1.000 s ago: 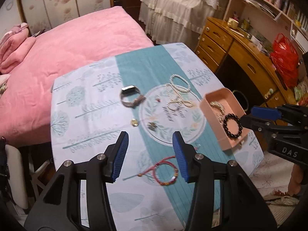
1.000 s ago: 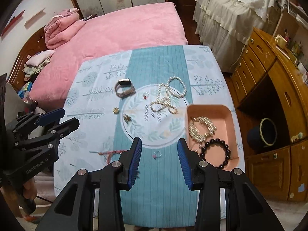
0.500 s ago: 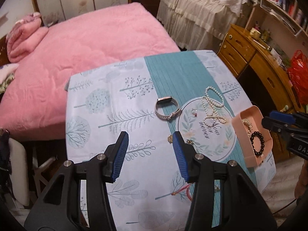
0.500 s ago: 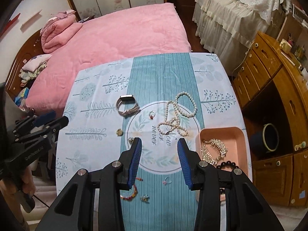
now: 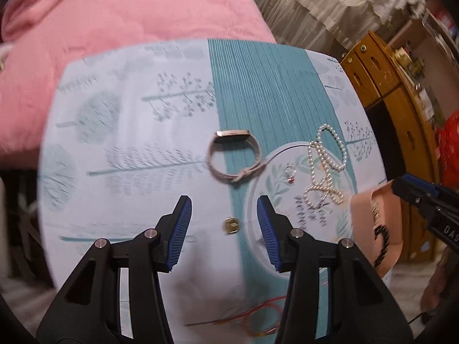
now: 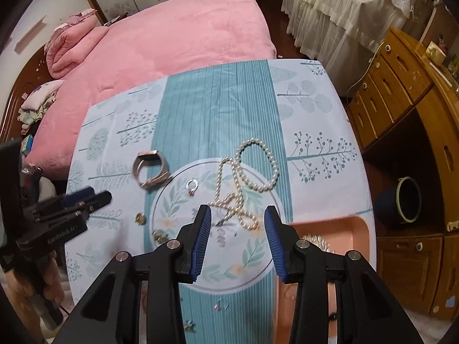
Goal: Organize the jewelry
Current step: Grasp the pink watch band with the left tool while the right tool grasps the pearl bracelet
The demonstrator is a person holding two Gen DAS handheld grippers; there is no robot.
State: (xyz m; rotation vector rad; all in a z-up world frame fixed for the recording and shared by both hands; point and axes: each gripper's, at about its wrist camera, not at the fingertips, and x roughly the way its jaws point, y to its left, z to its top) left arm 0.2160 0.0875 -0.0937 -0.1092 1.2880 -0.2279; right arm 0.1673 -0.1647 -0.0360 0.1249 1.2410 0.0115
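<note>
Jewellery lies loose on a table under a teal and white cloth [image 5: 137, 143]. My left gripper [image 5: 224, 215] is open and hangs over a small gold piece [image 5: 231, 225], which shows between its fingers. Beyond it lie a band watch [image 5: 233, 154], a red-stone ring [image 5: 290, 173] and a pearl necklace [image 5: 327, 166]. My right gripper [image 6: 237, 218] is open above the near end of the pearl necklace [image 6: 252, 172]. A pink tray [image 6: 344, 229] at its right holds a gold bracelet [image 6: 318, 242]. The watch [image 6: 150, 169] and ring [image 6: 191, 186] lie to the left.
A red string bracelet [image 5: 261, 321] lies near the table's front edge, and small earrings [image 6: 219, 306] sit under the right gripper. A pink bed [image 6: 172, 34] stands behind the table, a wooden chest of drawers [image 6: 401, 91] at the right, a dark pot [image 6: 401, 199] on the floor.
Both grippers have come down closer to the table. The left now hangs over the gold piece, the right over the pearl necklace. Neither pair of jaws has changed its gap.
</note>
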